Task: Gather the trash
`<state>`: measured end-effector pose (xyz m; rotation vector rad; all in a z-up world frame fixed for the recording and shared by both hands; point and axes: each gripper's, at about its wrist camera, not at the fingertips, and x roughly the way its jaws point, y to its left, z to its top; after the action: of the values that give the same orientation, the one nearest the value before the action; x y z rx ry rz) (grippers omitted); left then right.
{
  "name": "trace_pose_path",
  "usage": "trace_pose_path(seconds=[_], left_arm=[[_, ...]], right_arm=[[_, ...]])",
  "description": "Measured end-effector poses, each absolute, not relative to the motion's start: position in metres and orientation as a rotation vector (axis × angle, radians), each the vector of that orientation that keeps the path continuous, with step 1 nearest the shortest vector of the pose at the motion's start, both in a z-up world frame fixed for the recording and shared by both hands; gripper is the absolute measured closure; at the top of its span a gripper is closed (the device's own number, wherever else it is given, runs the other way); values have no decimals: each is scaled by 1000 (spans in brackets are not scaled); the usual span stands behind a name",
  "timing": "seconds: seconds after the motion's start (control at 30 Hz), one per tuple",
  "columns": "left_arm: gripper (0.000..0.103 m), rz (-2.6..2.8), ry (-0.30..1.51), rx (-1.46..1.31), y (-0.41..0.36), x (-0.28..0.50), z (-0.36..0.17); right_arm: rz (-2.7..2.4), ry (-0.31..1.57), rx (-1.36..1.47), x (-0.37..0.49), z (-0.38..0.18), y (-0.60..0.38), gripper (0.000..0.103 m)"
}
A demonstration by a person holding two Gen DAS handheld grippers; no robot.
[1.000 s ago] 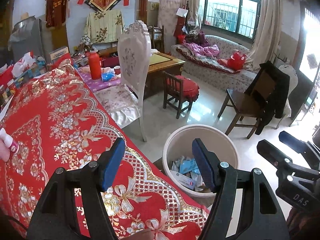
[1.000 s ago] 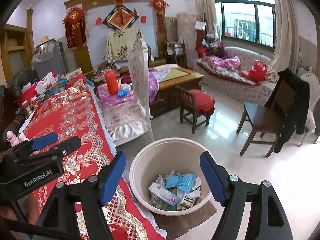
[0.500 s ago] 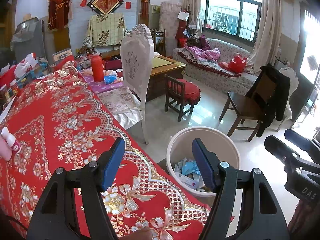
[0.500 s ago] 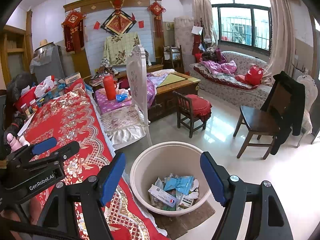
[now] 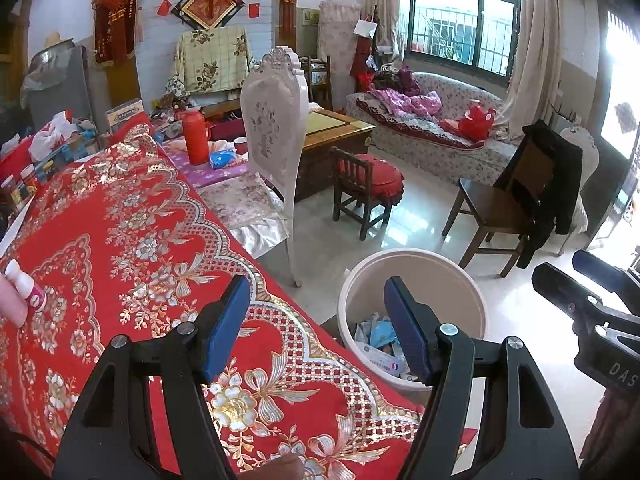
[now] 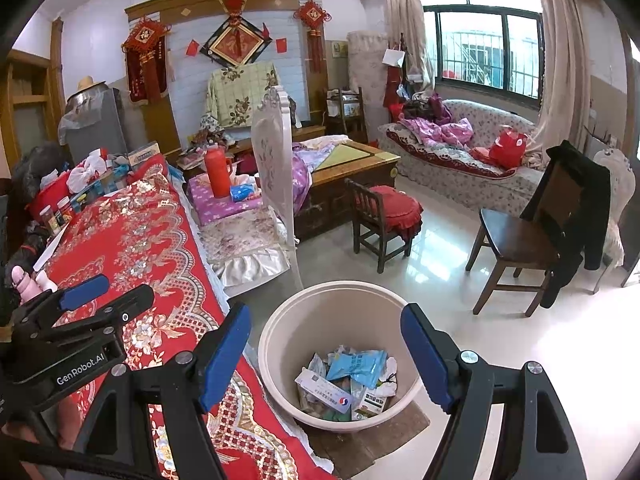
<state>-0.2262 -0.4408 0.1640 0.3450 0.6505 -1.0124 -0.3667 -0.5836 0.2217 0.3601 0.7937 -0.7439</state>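
Note:
A beige plastic bin (image 6: 340, 292) stands on the floor beside the table, with several wrappers and small cartons (image 6: 348, 380) in its bottom. My right gripper (image 6: 326, 354) hangs above the bin, open, with nothing between its blue pads. My left gripper (image 5: 316, 328) is open and empty too, over the edge of the red floral tablecloth (image 5: 120, 248), with the bin (image 5: 416, 264) just to its right. Each gripper shows in the other's view: the right gripper (image 5: 558, 263) at the far right, the left gripper (image 6: 126, 286) at the left over the cloth.
A small pink and white bottle (image 5: 24, 288) lies at the cloth's left edge. Boxes and jars (image 6: 80, 192) crowd the table's far end. A white carved chair (image 6: 276, 184) stands close behind the bin. A small red-cushioned chair (image 6: 384, 216) and a dark chair with a black coat (image 6: 560, 216) stand on the tiled floor.
Both views have shifted only slightly. The jaws of both grippers stand as wide as before, and nothing has been taken hold of or let go.

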Motion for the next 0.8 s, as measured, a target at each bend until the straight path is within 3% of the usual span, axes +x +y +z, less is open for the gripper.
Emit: trace_pose_path(seconds=[0.8], left_arm=[[34,-1031,657,362,-445,-222,160]], right_arm=[[-745,814,368,-365,212,-596,27]])
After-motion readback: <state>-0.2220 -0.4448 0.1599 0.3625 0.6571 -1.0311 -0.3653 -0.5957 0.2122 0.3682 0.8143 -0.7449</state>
